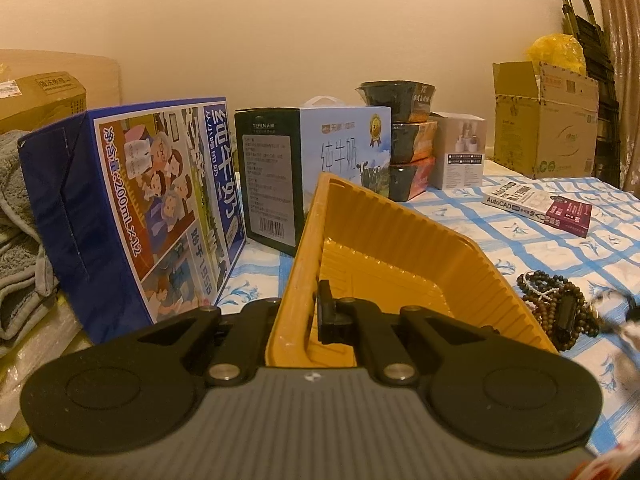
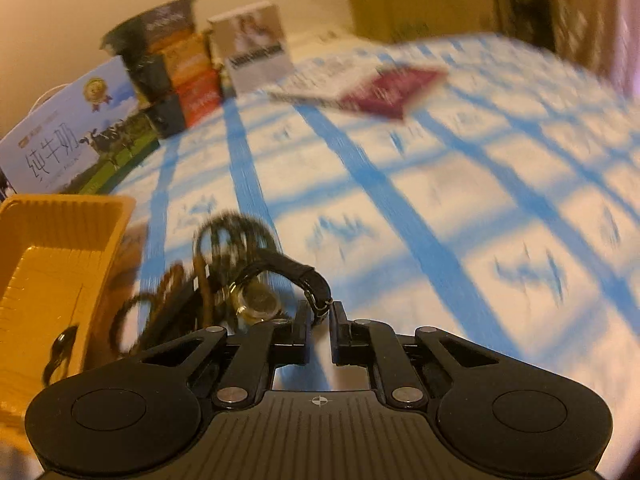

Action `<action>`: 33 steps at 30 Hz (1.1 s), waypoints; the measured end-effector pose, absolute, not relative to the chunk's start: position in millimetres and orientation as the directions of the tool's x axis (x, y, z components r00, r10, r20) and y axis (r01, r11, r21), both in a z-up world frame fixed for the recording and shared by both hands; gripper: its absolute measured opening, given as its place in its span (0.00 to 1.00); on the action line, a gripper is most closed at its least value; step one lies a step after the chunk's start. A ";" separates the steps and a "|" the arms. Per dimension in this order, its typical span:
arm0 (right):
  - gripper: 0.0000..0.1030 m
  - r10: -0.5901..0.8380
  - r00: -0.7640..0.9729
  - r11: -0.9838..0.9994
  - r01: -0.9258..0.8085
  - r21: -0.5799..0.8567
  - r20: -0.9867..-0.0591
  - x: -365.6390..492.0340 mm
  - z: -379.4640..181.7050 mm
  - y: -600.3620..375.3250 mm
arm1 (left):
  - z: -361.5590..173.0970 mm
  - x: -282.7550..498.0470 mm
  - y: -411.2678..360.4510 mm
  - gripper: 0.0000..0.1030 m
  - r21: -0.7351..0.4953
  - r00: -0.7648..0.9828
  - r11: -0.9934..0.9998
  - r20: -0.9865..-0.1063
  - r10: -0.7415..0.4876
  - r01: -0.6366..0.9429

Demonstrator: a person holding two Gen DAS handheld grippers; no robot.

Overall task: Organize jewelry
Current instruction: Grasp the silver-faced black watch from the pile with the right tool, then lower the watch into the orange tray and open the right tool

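My left gripper (image 1: 306,310) is shut on the near side wall of a ribbed yellow plastic tray (image 1: 384,240), one finger inside and the other hidden outside. The tray is tipped up and looks empty inside. To its right, a tangle of dark and brown bead bracelets (image 1: 548,300) lies on the blue-checked cloth. In the blurred right wrist view my right gripper (image 2: 321,312) is shut on the end of a black watch strap (image 2: 308,278). The gold watch face (image 2: 258,304) hangs just left of the fingers, over the bracelets (image 2: 228,236) and beside the tray (image 2: 60,240).
Along the back stand a blue milk carton (image 1: 132,208), a black and pale blue milk box (image 1: 316,160), stacked dark bowls (image 1: 408,140) and a white box (image 1: 464,152). A book (image 1: 540,204) lies at the right before a cardboard box (image 1: 544,120). Grey towels (image 1: 16,240) sit at the left.
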State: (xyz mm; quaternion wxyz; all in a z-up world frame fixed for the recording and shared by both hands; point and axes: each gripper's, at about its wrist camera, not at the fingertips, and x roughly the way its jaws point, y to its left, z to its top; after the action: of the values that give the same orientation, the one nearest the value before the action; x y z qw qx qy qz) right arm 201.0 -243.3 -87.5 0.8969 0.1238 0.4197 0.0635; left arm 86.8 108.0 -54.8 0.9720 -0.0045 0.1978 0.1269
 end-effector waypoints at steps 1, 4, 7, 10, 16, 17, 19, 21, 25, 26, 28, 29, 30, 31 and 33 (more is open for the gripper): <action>0.09 0.239 0.623 0.955 -0.012 0.296 -0.745 194.9 -88.6 -246.2 | -54.8 86.6 108.1 0.05 0.039 0.889 0.967 -0.386 0.245 -0.250; 0.10 0.238 0.593 0.962 -0.034 0.271 -0.769 179.0 -90.3 -249.2 | -54.7 86.6 107.4 0.05 0.038 0.890 0.967 -0.385 0.245 -0.250; 0.35 0.198 0.631 0.980 -0.117 0.161 -0.750 168.9 -87.0 -242.0 | -54.3 86.2 107.7 0.05 0.037 0.889 0.968 -0.387 0.243 -0.249; 0.47 0.186 0.684 0.977 -0.202 0.062 -0.705 167.6 -81.4 -232.2 | -54.2 86.3 107.8 0.05 0.037 0.889 0.968 -0.388 0.244 -0.249; 0.38 0.123 0.731 0.909 -0.355 -0.220 -0.671 173.6 -97.7 -203.4 | -55.0 85.8 108.1 0.05 0.041 0.888 0.968 -0.389 0.244 -0.248; 0.30 0.127 0.731 0.899 -0.370 -0.233 -0.670 176.0 -101.3 -202.7 | -55.3 85.7 108.4 0.05 0.040 0.888 0.968 -0.390 0.244 -0.248; 0.18 0.137 0.731 0.887 -0.391 -0.245 -0.668 177.7 -105.9 -200.0 | -55.7 85.9 108.3 0.04 0.041 0.887 0.968 -0.392 0.244 -0.248; 0.13 0.132 0.728 0.898 -0.376 -0.230 -0.673 180.5 -108.3 -201.1 | -55.5 85.3 108.1 0.04 0.040 0.888 0.968 -0.392 0.242 -0.246; 0.12 0.213 0.642 0.976 -0.173 0.131 -0.736 197.1 -100.6 -235.2 | -54.7 84.5 107.2 0.04 0.039 0.888 0.969 -0.393 0.238 -0.243; 0.12 0.250 0.620 0.966 -0.104 0.238 -0.744 199.3 -98.7 -246.4 | -54.7 84.2 107.2 0.04 0.037 0.888 0.969 -0.393 0.238 -0.243; 0.12 0.327 0.580 0.907 0.030 0.420 -0.746 201.1 -99.5 -266.8 | -54.4 84.4 106.7 0.04 0.037 0.889 0.969 -0.392 0.237 -0.243; 0.12 0.364 0.564 0.866 0.087 0.492 -0.741 200.8 -100.7 -274.8 | -54.0 84.1 106.4 0.04 0.036 0.889 0.970 -0.392 0.236 -0.242; 0.12 0.400 0.553 0.822 0.136 0.553 -0.731 199.8 -101.9 -281.1 | -53.7 83.8 106.5 0.04 0.033 0.890 0.970 -0.392 0.235 -0.241; 0.12 0.432 0.545 0.779 0.178 0.602 -0.719 198.2 -102.6 -285.7 | -53.3 83.4 106.3 0.04 0.032 0.890 0.970 -0.392 0.233 -0.240; 0.12 0.484 0.546 0.699 0.227 0.677 -0.684 194.2 -100.4 -291.2 | -53.2 82.9 106.2 0.04 0.030 0.890 0.970 -0.392 0.232 -0.240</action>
State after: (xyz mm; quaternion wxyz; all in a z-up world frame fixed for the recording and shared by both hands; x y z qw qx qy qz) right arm 194.2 -291.2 -100.4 0.7933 0.3791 0.4695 0.0810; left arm 82.9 106.2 -53.2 0.9721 -0.0094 0.2005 0.1214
